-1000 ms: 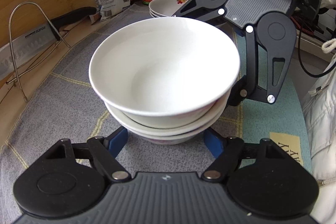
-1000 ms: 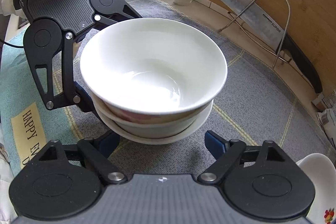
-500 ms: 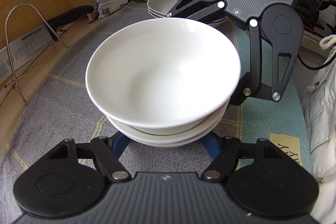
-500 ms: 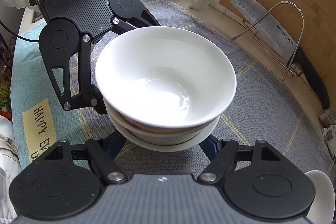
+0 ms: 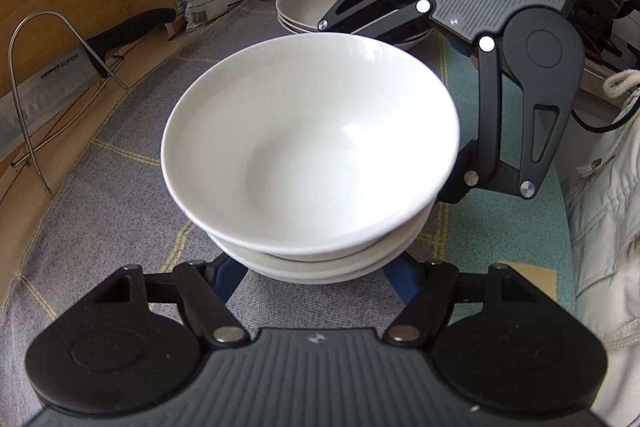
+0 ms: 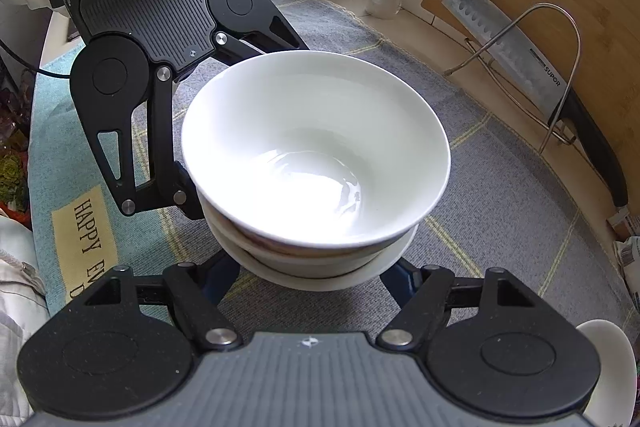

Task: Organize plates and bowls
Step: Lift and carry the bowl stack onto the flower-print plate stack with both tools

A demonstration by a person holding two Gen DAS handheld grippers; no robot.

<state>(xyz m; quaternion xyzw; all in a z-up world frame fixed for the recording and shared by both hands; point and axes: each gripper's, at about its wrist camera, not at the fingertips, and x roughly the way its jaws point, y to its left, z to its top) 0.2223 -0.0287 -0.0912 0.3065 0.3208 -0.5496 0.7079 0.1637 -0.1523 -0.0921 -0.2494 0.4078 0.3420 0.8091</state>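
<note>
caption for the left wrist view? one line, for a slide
Both grippers flank a stack of white bowls on the grey mat, plates behind.

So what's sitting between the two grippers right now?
The stack of white bowls sits between the left gripper and right gripper, shown in both wrist views.

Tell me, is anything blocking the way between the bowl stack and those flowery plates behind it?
Partly. In the left wrist view, the right gripper reaches in across the near edge of the flowery plates, just beyond the bowl stack. Otherwise only bare cloth shows.
</note>
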